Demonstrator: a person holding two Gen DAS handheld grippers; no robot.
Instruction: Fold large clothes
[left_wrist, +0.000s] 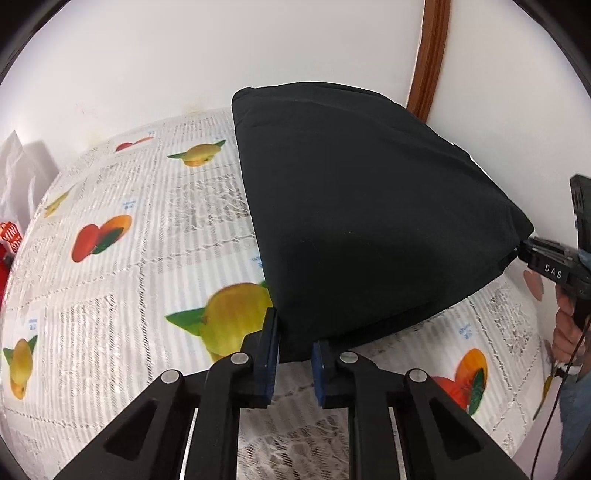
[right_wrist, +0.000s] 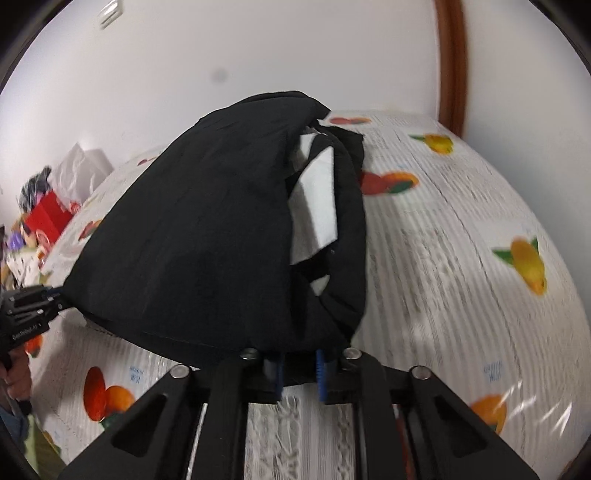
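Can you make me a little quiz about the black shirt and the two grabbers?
1. True or false: both grippers hold the black shirt.
2. What is printed on the tablecloth: A fruit, B cars, C stars?
3. Fill in: the white print shows in the ___ wrist view.

Key: 1 true, the left gripper and the right gripper each pinch a corner, lifting the edge off the table. 2 A. 3 right.
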